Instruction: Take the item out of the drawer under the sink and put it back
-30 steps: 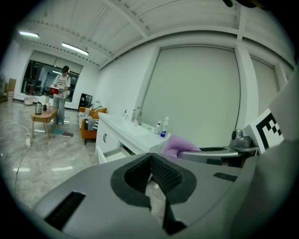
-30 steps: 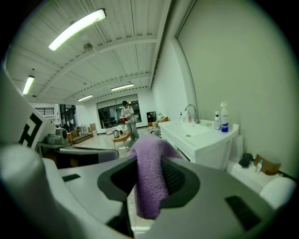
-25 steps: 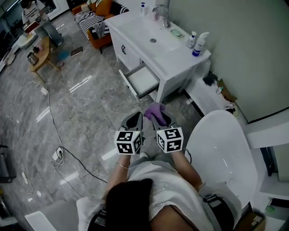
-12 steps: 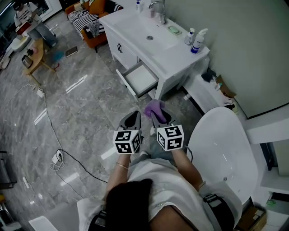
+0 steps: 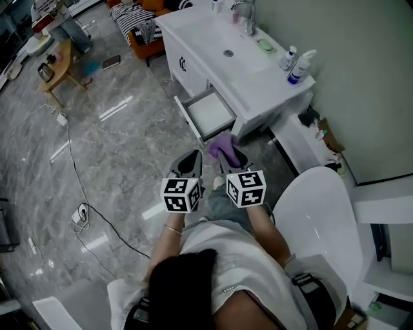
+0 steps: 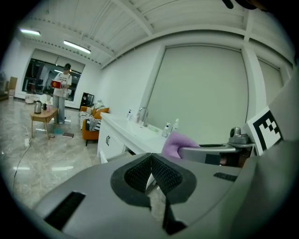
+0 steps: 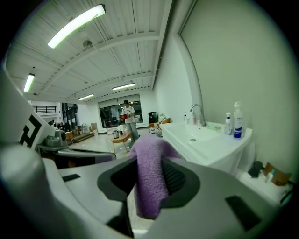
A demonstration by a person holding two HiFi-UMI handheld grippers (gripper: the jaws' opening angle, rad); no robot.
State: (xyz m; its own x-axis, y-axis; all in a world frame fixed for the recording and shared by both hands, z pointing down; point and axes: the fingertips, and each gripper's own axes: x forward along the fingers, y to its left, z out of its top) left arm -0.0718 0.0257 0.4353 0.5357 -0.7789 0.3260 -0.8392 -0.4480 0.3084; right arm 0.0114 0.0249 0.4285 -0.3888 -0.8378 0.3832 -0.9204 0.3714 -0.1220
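A purple cloth (image 5: 221,147) is pinched in my right gripper (image 5: 227,159), held in the air a short way in front of the open white drawer (image 5: 210,113) under the sink counter (image 5: 242,61). In the right gripper view the purple cloth (image 7: 150,175) hangs folded between the pads, with the sink counter (image 7: 205,138) to the right. My left gripper (image 5: 189,165) hangs beside it, shut, with nothing in it; its pads (image 6: 161,175) meet in the left gripper view, where the purple cloth (image 6: 176,144) shows to the right.
Soap bottles (image 5: 300,67) stand at the counter's right end, a tap (image 5: 246,13) at its back. A white bathtub (image 5: 316,219) lies to my right. A cable and socket strip (image 5: 80,214) trail on the marble floor at left. A person (image 6: 61,91) stands far off by a small table.
The view has shifted slightly, so the sink cabinet and drawer sit a little further right and up. Both grippers keep their pose, with the cloth still held.
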